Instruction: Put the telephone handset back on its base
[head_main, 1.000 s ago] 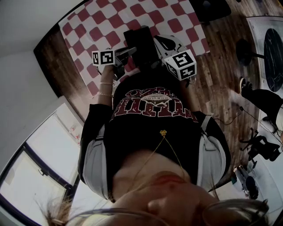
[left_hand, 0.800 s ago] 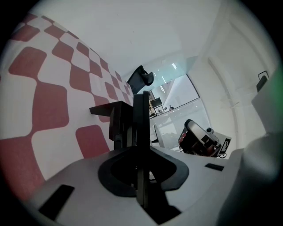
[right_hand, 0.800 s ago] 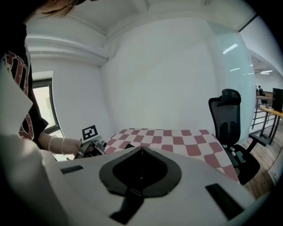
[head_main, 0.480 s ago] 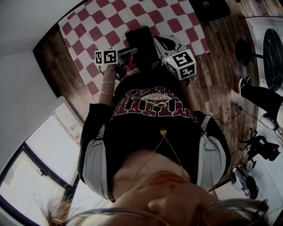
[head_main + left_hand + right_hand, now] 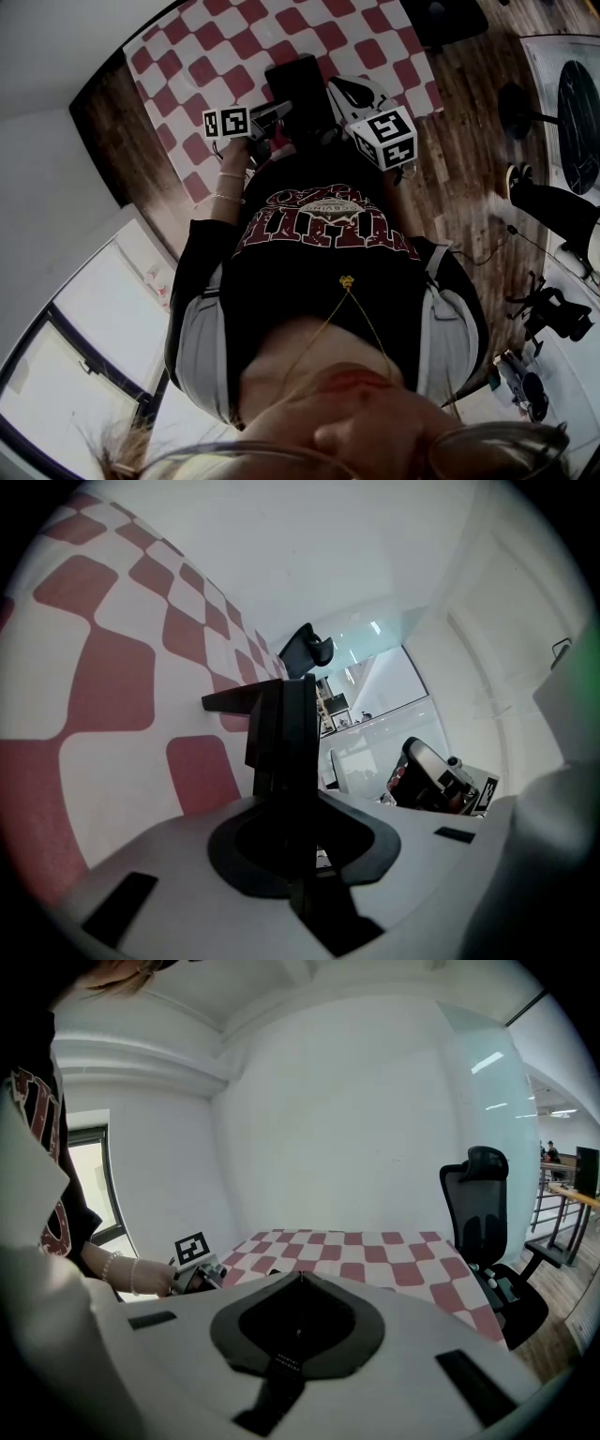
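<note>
Your left gripper [image 5: 274, 112], clamped on the handset [image 5: 281, 719], has barely shifted while your shut, empty right gripper [image 5: 300, 1279] waits: docking remains undone

The right gripper [image 5: 300, 1277] fills the foreground, its jaws together with nothing between them, and beyond it stands a table [image 5: 375, 1252] under a red-and-white checked cloth. At the table's left edge a hand [image 5: 156, 1278] wearing a beaded bracelet holds the left gripper [image 5: 211, 1276]. A black office chair [image 5: 487, 1213] stands just right of the table, a white wall [image 5: 328, 1129] rises behind it, and a window [image 5: 89, 1180] lies to its left.
</note>
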The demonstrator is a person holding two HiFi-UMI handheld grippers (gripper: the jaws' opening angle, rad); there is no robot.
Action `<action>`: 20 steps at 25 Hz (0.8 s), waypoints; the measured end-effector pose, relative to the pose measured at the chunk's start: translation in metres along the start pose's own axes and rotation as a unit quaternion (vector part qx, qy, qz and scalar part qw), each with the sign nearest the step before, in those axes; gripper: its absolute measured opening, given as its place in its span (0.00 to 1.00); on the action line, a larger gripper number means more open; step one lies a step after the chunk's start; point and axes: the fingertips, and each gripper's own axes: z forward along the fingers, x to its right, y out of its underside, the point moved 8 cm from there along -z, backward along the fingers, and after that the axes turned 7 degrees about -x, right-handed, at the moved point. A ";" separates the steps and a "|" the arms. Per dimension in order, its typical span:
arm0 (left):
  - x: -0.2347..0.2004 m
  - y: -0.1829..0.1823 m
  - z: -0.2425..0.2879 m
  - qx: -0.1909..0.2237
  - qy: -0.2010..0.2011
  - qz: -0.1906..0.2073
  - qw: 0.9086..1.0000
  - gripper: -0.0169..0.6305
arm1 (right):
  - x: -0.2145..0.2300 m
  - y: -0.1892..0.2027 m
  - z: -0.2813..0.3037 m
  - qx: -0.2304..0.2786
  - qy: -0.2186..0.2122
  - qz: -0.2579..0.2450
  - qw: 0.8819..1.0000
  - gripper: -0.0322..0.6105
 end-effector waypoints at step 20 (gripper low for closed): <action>-0.007 0.002 0.008 0.006 0.019 -0.001 1.000 0.15 | -0.001 0.001 0.004 -0.007 -0.003 0.000 1.000 0.08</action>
